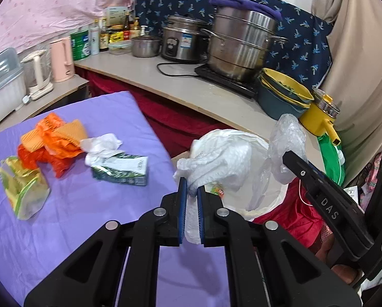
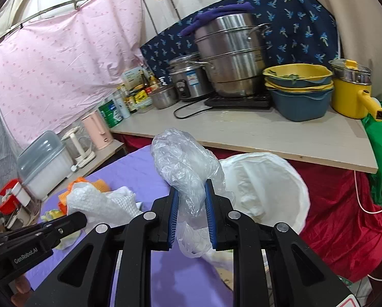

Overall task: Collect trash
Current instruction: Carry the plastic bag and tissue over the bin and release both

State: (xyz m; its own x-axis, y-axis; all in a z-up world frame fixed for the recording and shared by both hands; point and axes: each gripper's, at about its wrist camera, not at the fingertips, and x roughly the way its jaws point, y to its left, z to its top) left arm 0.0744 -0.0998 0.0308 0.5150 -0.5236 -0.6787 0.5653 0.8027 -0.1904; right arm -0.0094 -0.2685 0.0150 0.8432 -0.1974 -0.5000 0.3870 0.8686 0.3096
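Carry-to-bin step judged in hand. Left tool (image 1: 190, 192) is pinched on paper towel (image 1: 216, 163), right tool (image 2: 191, 199) on plastic bag (image 2: 186, 168); release over bin (image 2: 288, 179) is needed next.

Home kitchen — steamer pot (image 1: 238, 48), rice cooker (image 1: 182, 39)

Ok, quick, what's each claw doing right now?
Left claw: shut on white paper towel.
Right claw: shut on clear plastic bag.

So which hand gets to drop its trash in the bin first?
Probably the right gripper: its clear plastic bag hangs beside the white-lined bin. The left gripper's paper towel looks close too.
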